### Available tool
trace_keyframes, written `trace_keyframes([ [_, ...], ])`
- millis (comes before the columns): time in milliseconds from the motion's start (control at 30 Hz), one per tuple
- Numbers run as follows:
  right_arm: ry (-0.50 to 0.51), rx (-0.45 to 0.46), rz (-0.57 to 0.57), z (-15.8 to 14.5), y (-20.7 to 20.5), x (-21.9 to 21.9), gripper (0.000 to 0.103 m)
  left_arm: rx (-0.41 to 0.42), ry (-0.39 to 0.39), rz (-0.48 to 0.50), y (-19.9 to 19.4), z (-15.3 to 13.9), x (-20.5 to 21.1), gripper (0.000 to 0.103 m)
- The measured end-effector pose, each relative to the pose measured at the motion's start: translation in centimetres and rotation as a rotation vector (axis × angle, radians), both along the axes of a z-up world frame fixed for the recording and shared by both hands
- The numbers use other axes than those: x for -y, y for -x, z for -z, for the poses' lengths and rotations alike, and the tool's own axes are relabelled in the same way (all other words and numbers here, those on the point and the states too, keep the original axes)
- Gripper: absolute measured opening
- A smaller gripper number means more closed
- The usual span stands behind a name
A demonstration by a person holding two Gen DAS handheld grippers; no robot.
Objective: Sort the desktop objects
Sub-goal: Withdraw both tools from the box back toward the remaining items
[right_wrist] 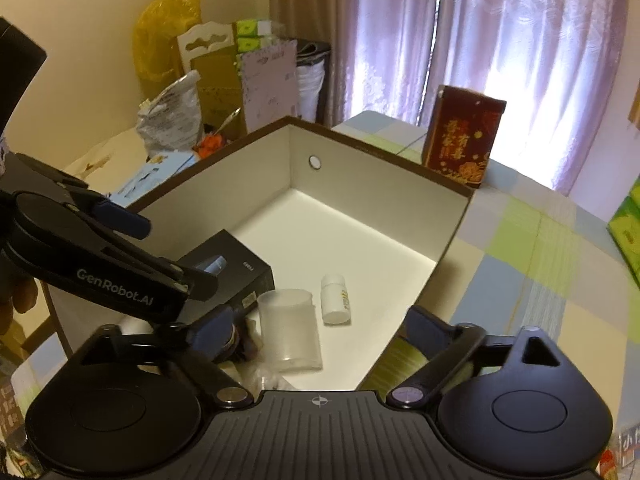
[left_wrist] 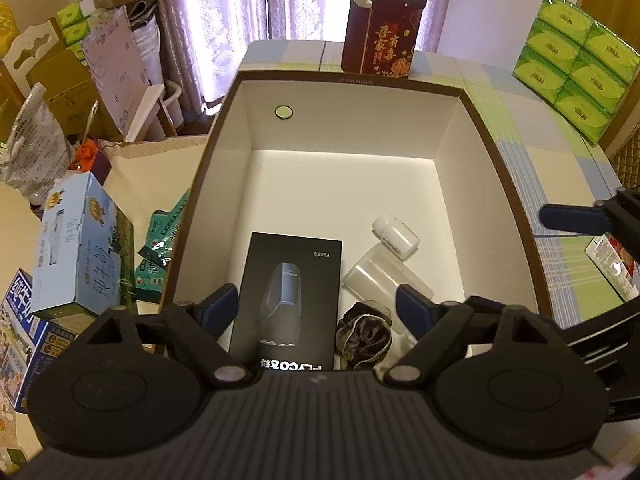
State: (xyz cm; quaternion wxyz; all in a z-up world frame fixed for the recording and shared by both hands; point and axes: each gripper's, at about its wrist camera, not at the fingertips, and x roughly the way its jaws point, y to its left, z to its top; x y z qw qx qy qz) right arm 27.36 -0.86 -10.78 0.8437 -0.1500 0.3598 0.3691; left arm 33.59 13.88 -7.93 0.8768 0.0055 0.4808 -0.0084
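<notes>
**Left wrist and right wrist views: box part-filled, both tools empty**

Left wrist view first. The left tool (left_wrist: 316, 304) hangs over the near end of the big open box (left_wrist: 496, 148), its blue-padded fingers spread wide with nothing between them. Inside, toward 6 o'clock, lies a flat matte-black shaver carton (left_wrist: 290, 296), rigid and sharp-edged. At about 5 o'clock of the box floor sit a small white pill bottle (left_wrist: 396, 236) on its side, a clear plastic cup (left_wrist: 376, 272) tipped over just beside it, and a dark crumpled fabric pouch (left_wrist: 362, 336), soft and shapeless. A tall dark-red gift carton (left_wrist: 380, 36) stands on the counter (left_wrist: 560, 176) at 12 o'clock, just behind the box's far wall. At 3 o'clock one finger of the right tool (left_wrist: 572, 218) pokes in above the checked cloth.

Right wrist view next. The right tool (right_wrist: 316, 326) is likewise fully parted and empty, straddling the box's near right wall. The cup looks smooth, thin and likely slippery; the bottle is hard and round, apt to roll.

Judging from this, a drop-off is done and a fresh pick is due. A red-and-white packet (left_wrist: 612, 260) at 3 o'clock lies on the counter just by the right tool; reaching it calls for a swing outward and a squeeze across its narrow sides.
</notes>
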Motion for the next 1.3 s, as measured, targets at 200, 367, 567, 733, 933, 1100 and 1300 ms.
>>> trace_keyframes([
  [200, -0.018, -0.011, 0.026, -0.6, 0.8, 0.8, 0.101, 0.03, -0.021, -0.033, 1.2, -1.1, -0.1, 0.094],
  [367, -0.022, -0.011, 0.026, -1.0, 1.6, 1.3, 0.101, 0.046, -0.032, -0.053, 2.3, -1.9, -0.2, 0.095],
  [567, -0.025, -0.031, 0.029, -1.3, 2.6, 1.8, 0.101, 0.067, -0.037, -0.07, 3.9, -3.0, -0.2, 0.095],
  [733, -0.032, -0.046, 0.027, -1.5, 3.6, 2.5, 0.101, 0.083, -0.033, -0.077, 5.4, -3.7, 0.1, 0.095],
  [933, -0.043, -0.054, 0.001, -2.0, 5.1, 3.1, 0.101, 0.093, -0.029, -0.086, 7.3, -4.2, 0.5, 0.095],
  [1100, -0.049, -0.065, -0.035, -2.3, 6.5, 3.7, 0.101, 0.096, -0.023, -0.106, 9.2, -4.6, 0.6, 0.097],
  [1300, -0.04, -0.074, -0.074, -2.4, 8.0, 4.3, 0.101, 0.094, -0.021, -0.131, 11.6, -4.8, 0.9, 0.098],
])
